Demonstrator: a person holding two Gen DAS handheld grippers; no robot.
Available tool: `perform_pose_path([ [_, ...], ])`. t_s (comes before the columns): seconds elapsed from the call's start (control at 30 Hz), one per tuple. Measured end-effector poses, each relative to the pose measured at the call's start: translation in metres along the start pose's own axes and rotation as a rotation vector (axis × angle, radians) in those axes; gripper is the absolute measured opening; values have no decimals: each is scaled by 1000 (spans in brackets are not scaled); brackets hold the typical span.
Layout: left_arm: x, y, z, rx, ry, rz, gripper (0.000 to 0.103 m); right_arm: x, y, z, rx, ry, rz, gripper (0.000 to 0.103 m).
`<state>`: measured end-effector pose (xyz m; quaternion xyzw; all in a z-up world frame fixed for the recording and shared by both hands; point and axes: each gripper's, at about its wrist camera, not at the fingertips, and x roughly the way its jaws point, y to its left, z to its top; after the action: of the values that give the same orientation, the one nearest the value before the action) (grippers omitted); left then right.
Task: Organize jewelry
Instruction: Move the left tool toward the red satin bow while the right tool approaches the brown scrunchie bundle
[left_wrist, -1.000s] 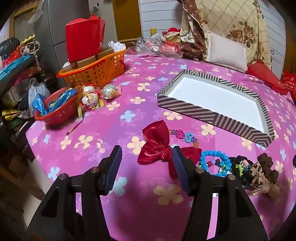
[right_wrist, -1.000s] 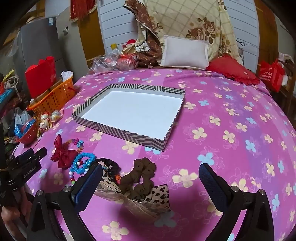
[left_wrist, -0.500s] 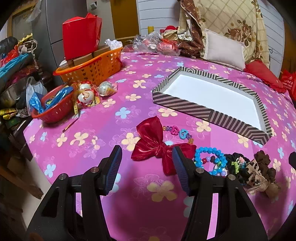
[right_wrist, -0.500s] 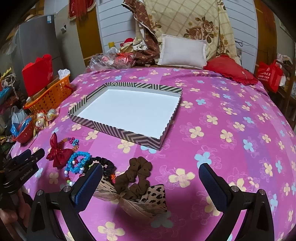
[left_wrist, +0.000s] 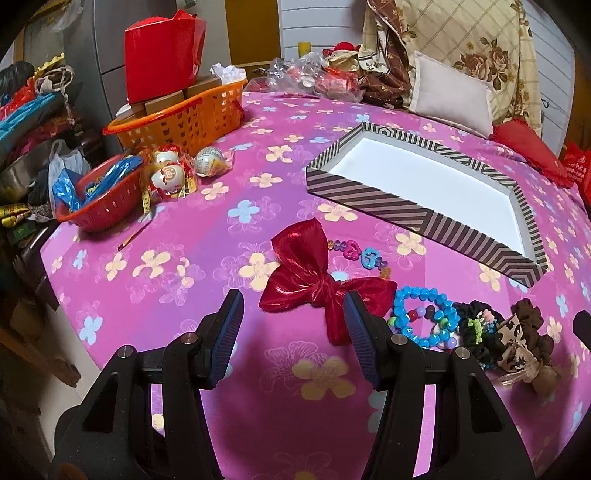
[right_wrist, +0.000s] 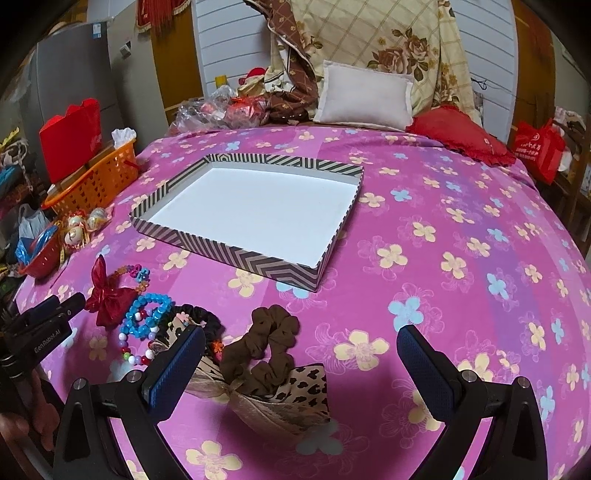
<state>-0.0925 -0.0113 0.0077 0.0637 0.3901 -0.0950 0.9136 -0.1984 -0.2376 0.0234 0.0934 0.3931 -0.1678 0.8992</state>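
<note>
Tools (left_wrist: 293, 314) apart; striped box (right_wrist: 291, 271) w/ bare white floor

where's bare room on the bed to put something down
Free: the striped tray's white floor, and the bedspread to its right up to the red cushion. Crowded: the near-left strip holding red bow, blue bracelet and brown scrunchie.

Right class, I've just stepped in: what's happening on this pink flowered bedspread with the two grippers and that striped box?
A person holds a gripper in each hand over a row of accessories. The left gripper is open near the red bow; the right gripper is open over the brown scrunchie. Neither holds anything. The blue bead bracelet and black scrunchie lie between them. The striped box is empty, so sorting hasn't begun.
</note>
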Motion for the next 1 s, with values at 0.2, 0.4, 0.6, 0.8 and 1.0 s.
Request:
perform_pose_path([
  [0.2,5,-1,-1,-3,13,-2,56,4,-1,0,3,7,0,103],
  [0.4,8,1,-2,-7,23,-3,56,7,-2,-1,5,8,2,103],
  [0.6,10,4,-2,-25,33,-5,56,8,-1,-1,6,16,5,103],
  [0.8,10,6,-1,-30,39,-8,56,9,-1,-3,9,27,6,103],
  [1.0,10,6,-1,-29,37,-6,56,9,-1,-3,3,22,3,103],
])
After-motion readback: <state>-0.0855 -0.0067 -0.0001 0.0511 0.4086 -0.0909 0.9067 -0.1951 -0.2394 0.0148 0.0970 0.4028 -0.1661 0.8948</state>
